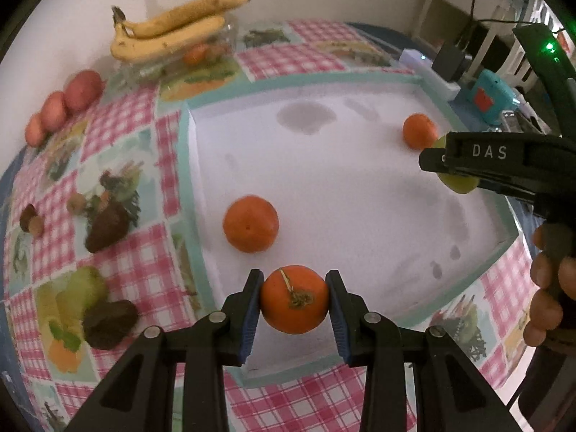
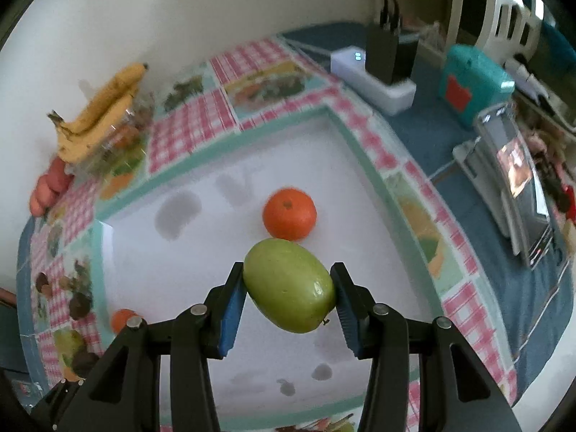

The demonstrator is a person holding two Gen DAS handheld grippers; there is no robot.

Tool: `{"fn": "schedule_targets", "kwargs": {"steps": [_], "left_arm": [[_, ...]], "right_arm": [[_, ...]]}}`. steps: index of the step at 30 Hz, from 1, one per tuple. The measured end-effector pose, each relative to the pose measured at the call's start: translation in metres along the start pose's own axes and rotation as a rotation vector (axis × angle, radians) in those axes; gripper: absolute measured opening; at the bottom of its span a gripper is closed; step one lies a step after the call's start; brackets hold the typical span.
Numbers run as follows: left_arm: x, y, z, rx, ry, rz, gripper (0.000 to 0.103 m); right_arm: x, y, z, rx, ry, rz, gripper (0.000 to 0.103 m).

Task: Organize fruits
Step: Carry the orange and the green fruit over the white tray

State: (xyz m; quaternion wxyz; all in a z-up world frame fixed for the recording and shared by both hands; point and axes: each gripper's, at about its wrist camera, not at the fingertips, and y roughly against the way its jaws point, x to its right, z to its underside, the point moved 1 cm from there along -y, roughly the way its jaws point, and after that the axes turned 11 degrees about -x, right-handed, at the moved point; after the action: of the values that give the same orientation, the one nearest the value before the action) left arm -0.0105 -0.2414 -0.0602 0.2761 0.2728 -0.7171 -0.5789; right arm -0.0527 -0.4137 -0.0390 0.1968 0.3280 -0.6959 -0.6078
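My left gripper is shut on an orange mandarin with its stem towards the camera, held over the near edge of the white panel in the tablecloth. Two more mandarins lie on that panel, one in the middle and one far right. My right gripper is shut on a green oval fruit, above the panel and just in front of a mandarin. In the left wrist view the right gripper reaches in from the right with the green fruit.
Bananas rest on a clear container by the wall, with red apples to their left. A white power strip, a teal box and a phone on a stand stand right of the checked cloth. A hand grips the right handle.
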Motion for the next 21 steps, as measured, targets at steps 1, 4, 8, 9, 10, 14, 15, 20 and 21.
{"fn": "schedule_targets", "kwargs": {"steps": [1,4,8,9,10,14,15,20,21], "left_arm": [[0.001,-0.003,0.000,-0.008,0.002,0.005,0.038],[0.004,-0.009,0.000,-0.024,-0.001,0.000,0.038],[0.008,-0.015,0.000,-0.041,-0.005,-0.012,0.038],[0.009,-0.015,0.001,-0.037,-0.009,-0.020,0.038],[0.011,-0.015,0.001,-0.037,-0.015,-0.029,0.038],[0.016,-0.017,0.001,-0.036,-0.029,-0.053,0.038],[0.017,-0.018,0.001,-0.036,-0.031,-0.057,0.038],[0.020,-0.019,-0.001,-0.031,-0.023,-0.052,0.038],[0.020,-0.019,0.000,-0.032,-0.025,-0.053,0.038]], "right_arm": [[0.001,-0.007,0.000,-0.016,-0.002,0.004,0.049],[0.003,-0.016,0.000,-0.034,-0.008,0.010,0.049],[0.003,-0.025,0.000,-0.052,-0.005,0.018,0.049],[0.003,-0.027,0.000,-0.054,-0.003,0.023,0.049],[0.002,-0.028,0.000,-0.051,0.003,0.031,0.049],[-0.001,-0.028,0.000,-0.047,0.013,0.042,0.049],[-0.002,-0.028,0.000,-0.047,0.019,0.050,0.049],[-0.004,-0.029,0.000,-0.044,0.037,0.074,0.050],[-0.006,-0.029,0.000,-0.043,0.048,0.088,0.050]]}}
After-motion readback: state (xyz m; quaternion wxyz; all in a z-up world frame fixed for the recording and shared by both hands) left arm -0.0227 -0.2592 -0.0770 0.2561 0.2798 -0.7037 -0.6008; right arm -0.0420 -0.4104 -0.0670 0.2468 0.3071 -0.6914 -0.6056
